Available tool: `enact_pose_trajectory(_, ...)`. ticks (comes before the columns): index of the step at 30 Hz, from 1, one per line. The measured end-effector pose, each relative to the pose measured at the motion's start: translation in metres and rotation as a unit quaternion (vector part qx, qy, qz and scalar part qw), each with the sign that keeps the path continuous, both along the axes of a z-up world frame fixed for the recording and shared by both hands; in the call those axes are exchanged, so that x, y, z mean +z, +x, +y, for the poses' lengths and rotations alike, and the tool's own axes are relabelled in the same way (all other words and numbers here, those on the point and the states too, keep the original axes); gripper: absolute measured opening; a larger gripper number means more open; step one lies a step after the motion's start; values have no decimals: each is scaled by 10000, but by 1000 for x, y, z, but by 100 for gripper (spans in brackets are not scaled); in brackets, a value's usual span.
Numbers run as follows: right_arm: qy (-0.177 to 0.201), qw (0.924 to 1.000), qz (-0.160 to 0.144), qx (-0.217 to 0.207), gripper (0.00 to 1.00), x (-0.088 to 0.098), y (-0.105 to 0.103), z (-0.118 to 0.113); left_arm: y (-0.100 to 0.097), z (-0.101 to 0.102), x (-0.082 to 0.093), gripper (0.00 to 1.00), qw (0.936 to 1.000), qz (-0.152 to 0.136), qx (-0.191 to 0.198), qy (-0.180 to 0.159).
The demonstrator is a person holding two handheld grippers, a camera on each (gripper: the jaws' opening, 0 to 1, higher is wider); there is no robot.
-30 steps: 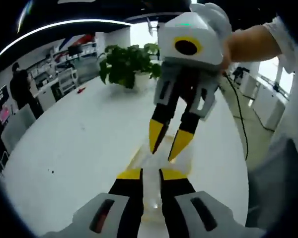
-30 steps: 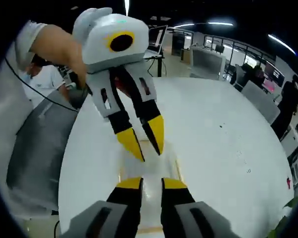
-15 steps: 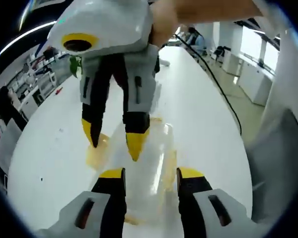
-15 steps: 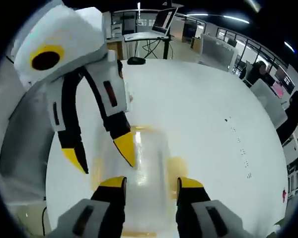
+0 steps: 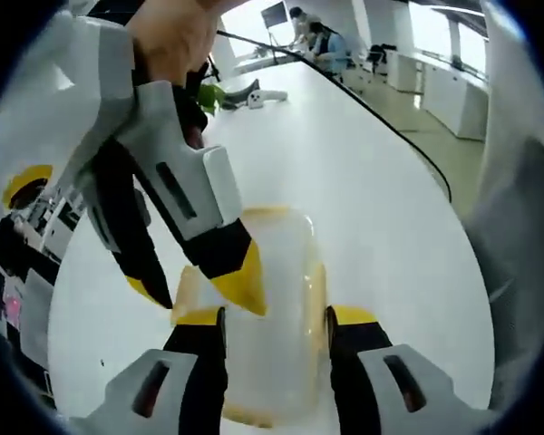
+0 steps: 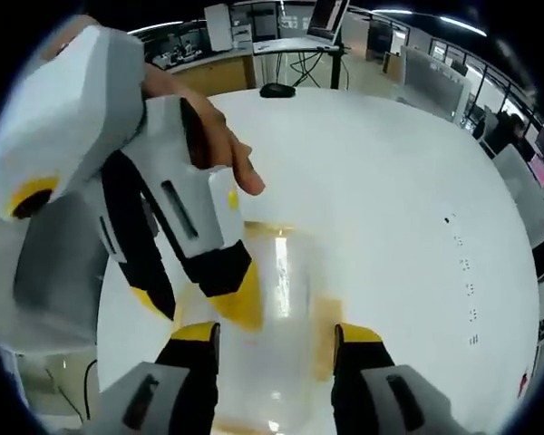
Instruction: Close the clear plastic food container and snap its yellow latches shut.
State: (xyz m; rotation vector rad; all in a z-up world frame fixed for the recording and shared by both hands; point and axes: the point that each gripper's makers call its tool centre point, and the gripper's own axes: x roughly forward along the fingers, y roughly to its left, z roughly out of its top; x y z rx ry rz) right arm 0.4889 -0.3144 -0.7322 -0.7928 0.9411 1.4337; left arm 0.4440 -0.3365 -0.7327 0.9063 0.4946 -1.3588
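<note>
Left gripper view: my open left gripper (image 5: 270, 317) and open right gripper (image 6: 274, 333) have dropped over the clear container (image 5: 263, 299) on the white table (image 5: 372, 199), jaws now straddling it, yellow latches (image 6: 325, 317) apparently next.

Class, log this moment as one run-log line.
box: on table, between both claws | left claw: open | right claw: open | latches: state unclear

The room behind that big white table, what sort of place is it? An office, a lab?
Most likely an open-plan office or lab workspace. The long white table runs toward desks with a monitor, a computer mouse lies on it, and people sit working at its far end.
</note>
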Motion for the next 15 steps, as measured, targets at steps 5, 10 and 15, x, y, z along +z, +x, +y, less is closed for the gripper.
enact_pose_trajectory(5, -143, 9997, -22, 186, 50, -1, -3, 1, -1, -2, -1, 44, 9997, -128, -198, 72)
enact_pose_trajectory(10, -292, 9991, 246, 172, 56, -5, -4, 2, 0, -2, 0, 43, 9999, -47, -145, 82)
enact_pose_trajectory(15, -353, 9981, 481, 134, 57, -8, -3, 1, 2, -4, 0, 42, 9997, 71, -56, 213)
